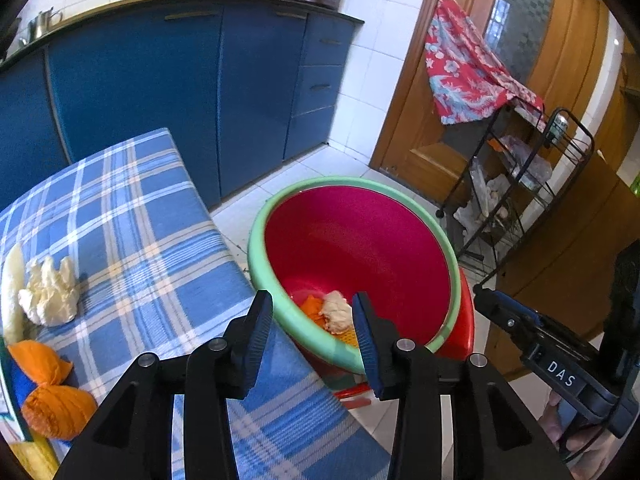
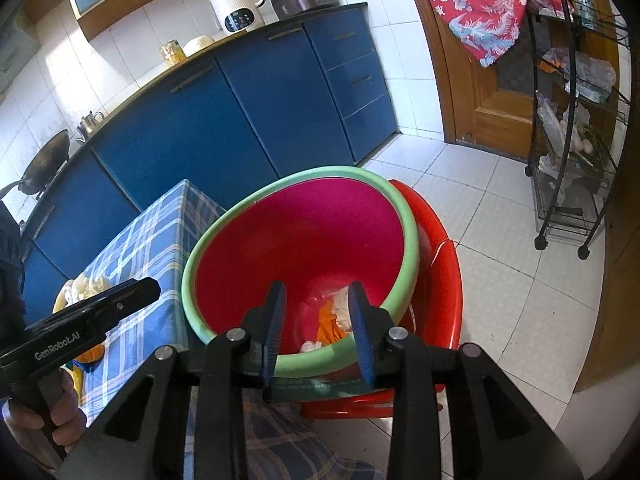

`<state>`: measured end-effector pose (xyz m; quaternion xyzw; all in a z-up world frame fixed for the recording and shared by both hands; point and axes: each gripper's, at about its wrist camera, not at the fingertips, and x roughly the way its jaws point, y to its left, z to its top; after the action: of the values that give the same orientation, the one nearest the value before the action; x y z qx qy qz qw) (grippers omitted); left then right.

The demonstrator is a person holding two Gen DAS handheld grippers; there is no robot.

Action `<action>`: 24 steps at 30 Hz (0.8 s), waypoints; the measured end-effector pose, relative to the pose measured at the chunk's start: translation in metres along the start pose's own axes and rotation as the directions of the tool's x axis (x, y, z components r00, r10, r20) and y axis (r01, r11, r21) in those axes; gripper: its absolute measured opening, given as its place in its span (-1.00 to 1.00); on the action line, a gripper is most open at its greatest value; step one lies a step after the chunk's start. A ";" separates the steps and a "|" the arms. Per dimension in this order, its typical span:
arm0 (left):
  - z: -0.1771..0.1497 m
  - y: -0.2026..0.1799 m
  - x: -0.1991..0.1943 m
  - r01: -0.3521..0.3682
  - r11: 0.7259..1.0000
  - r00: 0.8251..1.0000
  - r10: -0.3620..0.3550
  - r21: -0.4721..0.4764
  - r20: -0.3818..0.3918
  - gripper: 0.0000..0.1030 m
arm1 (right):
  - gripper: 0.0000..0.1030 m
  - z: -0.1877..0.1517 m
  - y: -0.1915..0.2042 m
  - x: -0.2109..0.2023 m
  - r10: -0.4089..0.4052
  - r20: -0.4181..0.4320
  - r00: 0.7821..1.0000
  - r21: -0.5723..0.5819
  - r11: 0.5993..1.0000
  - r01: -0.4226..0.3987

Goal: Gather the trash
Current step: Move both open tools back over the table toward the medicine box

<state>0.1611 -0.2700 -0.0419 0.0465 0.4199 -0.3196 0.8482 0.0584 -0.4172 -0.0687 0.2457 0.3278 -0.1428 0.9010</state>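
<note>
Here both black two-finger grippers hang over the red plastic basin with the pale green rim (image 1: 256,236), jaws parted and empty: the left gripper (image 1: 313,338) and the right gripper (image 2: 317,334). In the basin's bottom, at twelve o'clock from each pair of blue pads, lie a crumpled whitish paper wad (image 1: 337,312) and an orange scrap (image 1: 311,307). At nine o'clock, on the blue checked tablecloth (image 1: 140,216), sit a crumpled white tissue (image 1: 50,294) and two orange crumpled wads (image 1: 56,410). The basin rests on a red plastic stool (image 2: 440,280).
</note>
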 end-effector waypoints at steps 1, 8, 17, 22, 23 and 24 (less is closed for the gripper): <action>-0.001 0.001 -0.003 -0.002 1.000 1.000 0.002 -0.005 0.003 -0.17 | -0.34 0.000 0.001 -0.003 0.003 0.003 1.000 -0.002 1.000 -0.002; -0.008 0.011 -0.030 -0.020 0.999 0.999 0.021 -0.039 0.028 -0.10 | -0.27 -0.001 0.013 -0.022 0.030 0.024 0.999 -0.019 0.999 -0.029; -0.022 0.036 -0.073 -0.068 0.994 0.995 0.074 -0.091 0.072 -0.08 | -0.25 -0.006 0.043 -0.043 0.072 0.037 0.997 -0.060 0.996 -0.070; -0.029 0.050 -0.094 -0.109 0.987 0.988 0.121 -0.122 0.095 -0.07 | -0.23 -0.011 0.060 -0.050 0.093 0.032 0.995 -0.089 0.992 -0.090; -0.031 0.054 -0.099 -0.122 0.984 0.986 0.136 -0.130 0.101 -0.07 | -0.22 -0.012 0.063 -0.051 0.097 0.031 0.995 -0.095 0.991 -0.094; -0.033 0.058 -0.103 -0.133 0.982 0.983 0.148 -0.137 0.105 -0.07 | -0.21 -0.013 0.067 -0.052 0.102 0.029 0.994 -0.101 0.990 -0.098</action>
<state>0.1266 -0.1613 0.0023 0.0023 0.3860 -0.2331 0.8926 0.0408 -0.3489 -0.0198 0.2143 0.3061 -0.0853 0.9236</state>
